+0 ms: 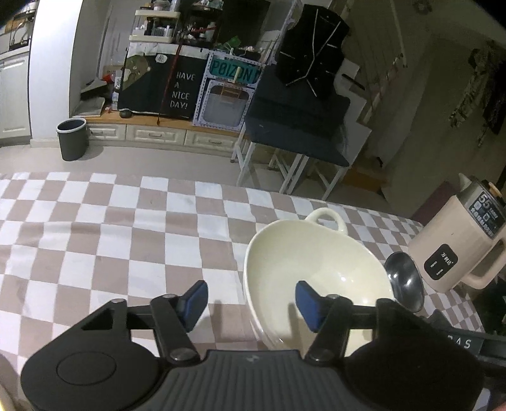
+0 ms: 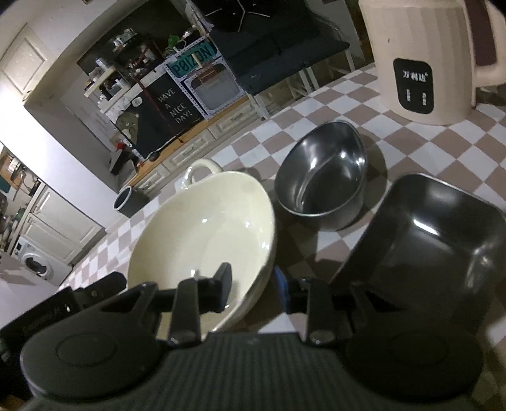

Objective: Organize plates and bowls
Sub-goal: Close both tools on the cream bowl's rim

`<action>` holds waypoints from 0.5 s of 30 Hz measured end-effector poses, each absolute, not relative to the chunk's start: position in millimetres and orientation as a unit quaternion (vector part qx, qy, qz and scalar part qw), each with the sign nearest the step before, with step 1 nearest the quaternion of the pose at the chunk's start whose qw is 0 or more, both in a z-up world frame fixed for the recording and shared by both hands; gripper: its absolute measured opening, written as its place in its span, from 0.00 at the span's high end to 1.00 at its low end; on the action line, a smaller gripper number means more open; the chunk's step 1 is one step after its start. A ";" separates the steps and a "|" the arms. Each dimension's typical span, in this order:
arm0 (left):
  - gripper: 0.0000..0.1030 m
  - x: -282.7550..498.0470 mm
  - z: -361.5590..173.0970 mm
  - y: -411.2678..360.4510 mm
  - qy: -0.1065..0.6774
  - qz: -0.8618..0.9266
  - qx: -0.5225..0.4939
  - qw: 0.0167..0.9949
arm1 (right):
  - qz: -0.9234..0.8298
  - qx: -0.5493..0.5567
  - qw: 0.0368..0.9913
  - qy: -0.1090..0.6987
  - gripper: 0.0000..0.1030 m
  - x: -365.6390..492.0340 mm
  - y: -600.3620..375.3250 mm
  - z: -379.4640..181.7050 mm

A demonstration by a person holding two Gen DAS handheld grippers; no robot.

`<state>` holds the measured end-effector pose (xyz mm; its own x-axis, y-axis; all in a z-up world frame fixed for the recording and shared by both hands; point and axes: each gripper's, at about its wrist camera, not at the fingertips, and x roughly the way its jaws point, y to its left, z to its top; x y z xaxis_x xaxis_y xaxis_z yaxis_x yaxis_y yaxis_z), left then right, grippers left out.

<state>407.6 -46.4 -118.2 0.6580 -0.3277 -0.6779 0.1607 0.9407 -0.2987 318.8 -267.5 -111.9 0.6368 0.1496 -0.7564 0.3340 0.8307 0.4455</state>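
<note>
Near the counter's right edge, the cream bowl (image 2: pixel 202 227) sits straddled at its rim by both spread grippers, left (image 1: pixel 251 305) and right (image 2: pixel 253 284), so uneven closing may tip it against the steel bowl (image 2: pixel 322 180).

cream bowl (image 1: pixel 316 259), steel bowl (image 2: pixel 322 177), brown-and-white checked tablecloth (image 1: pixel 126 227).

Home interior: checkered tablecloth (image 1: pixel 126 227), electric kettle (image 2: pixel 423 60), washing machine (image 2: pixel 34 267), cluttered shelves (image 1: pixel 155 25), waste bin (image 1: pixel 72 139).
</note>
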 end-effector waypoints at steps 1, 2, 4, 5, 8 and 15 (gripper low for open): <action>0.45 409.3 -119.9 -47.7 0.393 -0.137 -0.104 0.904 | -0.054 0.284 0.858 0.425 0.64 319.7 -266.2 -114.2; 0.46 410.5 -121.5 -48.5 0.393 -0.138 -0.100 0.904 | -0.056 0.279 0.858 0.427 0.64 319.8 -265.2 -115.0; 0.47 412.6 -124.6 -51.1 0.394 -0.137 -0.089 0.904 | -0.061 0.269 0.860 0.429 0.64 321.4 -263.3 -116.8; 0.47 413.5 -126.0 -52.2 0.395 -0.137 -0.084 0.905 | -0.058 0.265 0.861 0.430 0.64 322.6 -261.6 -117.9; 0.50 415.9 -129.0 -53.4 0.396 -0.136 -0.073 0.905 | -0.062 0.245 0.868 0.428 0.65 325.6 -258.1 -118.4; 0.56 413.3 -129.5 -58.2 0.409 -0.126 -0.017 0.904 | -0.065 0.237 0.868 0.431 0.73 328.0 -257.4 -119.4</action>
<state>413.3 -58.2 -129.5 0.6336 -0.2419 -0.7348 0.2143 0.9676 -0.1337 328.0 -257.4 -119.4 0.6200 0.0910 -0.7793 0.3167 0.8797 0.3548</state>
